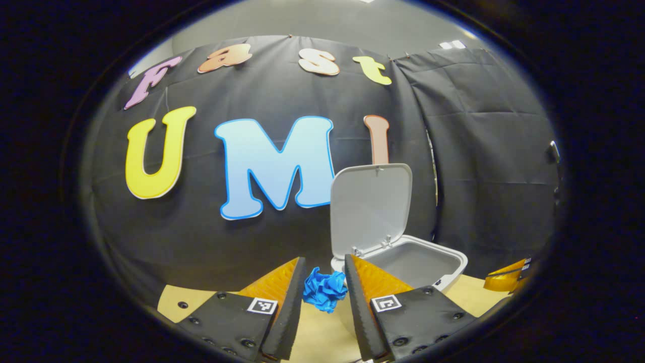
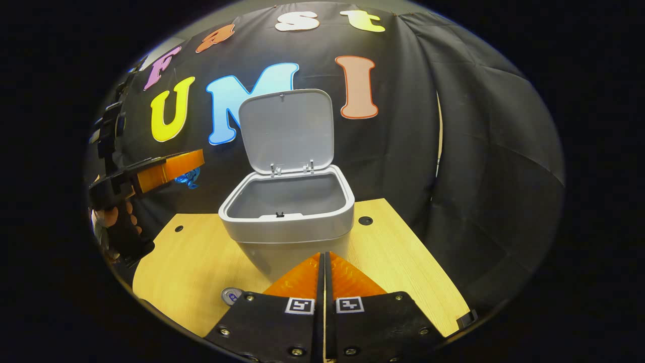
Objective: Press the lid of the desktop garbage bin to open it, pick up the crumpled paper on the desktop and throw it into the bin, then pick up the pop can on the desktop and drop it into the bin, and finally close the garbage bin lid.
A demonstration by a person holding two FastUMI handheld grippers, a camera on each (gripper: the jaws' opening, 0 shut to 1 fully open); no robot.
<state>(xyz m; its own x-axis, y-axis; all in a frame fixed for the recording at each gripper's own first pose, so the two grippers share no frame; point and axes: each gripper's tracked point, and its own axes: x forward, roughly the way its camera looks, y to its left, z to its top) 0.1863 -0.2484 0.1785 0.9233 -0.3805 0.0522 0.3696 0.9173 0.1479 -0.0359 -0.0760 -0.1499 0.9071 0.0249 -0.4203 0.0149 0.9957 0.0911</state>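
Now the left gripper (image 1: 325,282) has its fingers clamped on the blue crumpled paper (image 1: 325,291) at lower centre of the left gripper view, lifted off the desk — the open garbage bin (image 1: 421,262) sits just right of it, lid (image 1: 370,206) standing upright. In the right gripper view the right gripper (image 2: 324,272) has its fingers pressed together on nothing, low centre, right before the bin's front wall. The pop can (image 2: 232,295) shows its top at lower left on the wooden desk (image 2: 403,262) — black cloth wall behind.
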